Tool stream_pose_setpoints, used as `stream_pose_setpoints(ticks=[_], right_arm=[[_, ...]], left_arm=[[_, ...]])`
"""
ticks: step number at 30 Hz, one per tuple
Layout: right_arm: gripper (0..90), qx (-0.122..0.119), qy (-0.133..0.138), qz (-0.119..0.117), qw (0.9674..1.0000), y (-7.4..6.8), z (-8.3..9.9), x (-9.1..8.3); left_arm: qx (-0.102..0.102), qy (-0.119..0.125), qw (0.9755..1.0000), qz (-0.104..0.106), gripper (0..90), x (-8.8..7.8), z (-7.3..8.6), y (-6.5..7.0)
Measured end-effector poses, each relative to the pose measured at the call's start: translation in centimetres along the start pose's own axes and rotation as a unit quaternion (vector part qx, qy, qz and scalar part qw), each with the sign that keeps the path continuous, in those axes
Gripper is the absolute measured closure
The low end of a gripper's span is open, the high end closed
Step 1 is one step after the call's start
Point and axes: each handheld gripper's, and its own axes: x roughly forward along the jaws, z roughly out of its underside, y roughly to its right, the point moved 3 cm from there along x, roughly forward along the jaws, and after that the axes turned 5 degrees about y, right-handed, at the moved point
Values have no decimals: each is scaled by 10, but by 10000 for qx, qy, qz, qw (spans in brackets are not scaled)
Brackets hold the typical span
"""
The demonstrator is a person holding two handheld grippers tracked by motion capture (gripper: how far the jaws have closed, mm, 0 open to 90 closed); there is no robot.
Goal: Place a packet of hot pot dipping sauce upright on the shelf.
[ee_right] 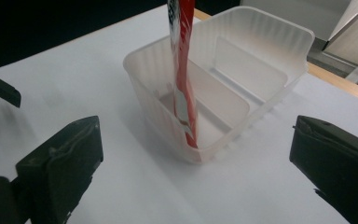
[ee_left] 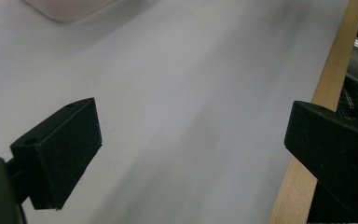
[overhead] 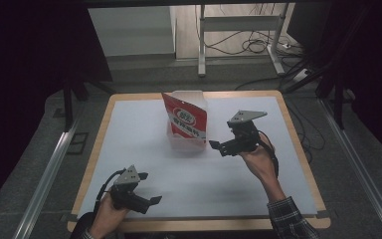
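Both tools stand with their jaws spread wide and nothing between them. The right tool (overhead: 218, 146) hovers just beside the red packet (overhead: 188, 119), to that packet's right in the high view, and touches nothing. That packet stands upright on its edge inside a clear plastic tub (ee_right: 279, 42), leaning against the tub's near wall. It is thin, glossy and flat, with a white label. The tub is milky, ribbed along its walls, rounded at the corners and split by a low divider. The left tool (overhead: 151, 203) sits well apart from both, low over the smooth white worktop (overhead: 219, 189) near its pale wooden front edge.
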Motion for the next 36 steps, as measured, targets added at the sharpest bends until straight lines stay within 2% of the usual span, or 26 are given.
stream_pose_setpoints(ticks=[10,11,23,28,36], right_arm=[[0,54,85,90,9999,-1,5,-10],[0,50,93,186,9998,-2,7,-13],[0,165,69,203,9996,-4,17,-22],[0,151,103,320,9993,-5,19,-27],[0,145,52,316,9994,-9,25,-32]], left_arm=[[16,17,10000,-37,38,-1,0,0],[16,22,10000,-48,37,-1,0,-1],[-6,23,10000,-72,37,-2,0,-1],[-37,47,9999,-107,36,-3,0,-3],[-55,45,9999,-134,36,-3,0,-3]])
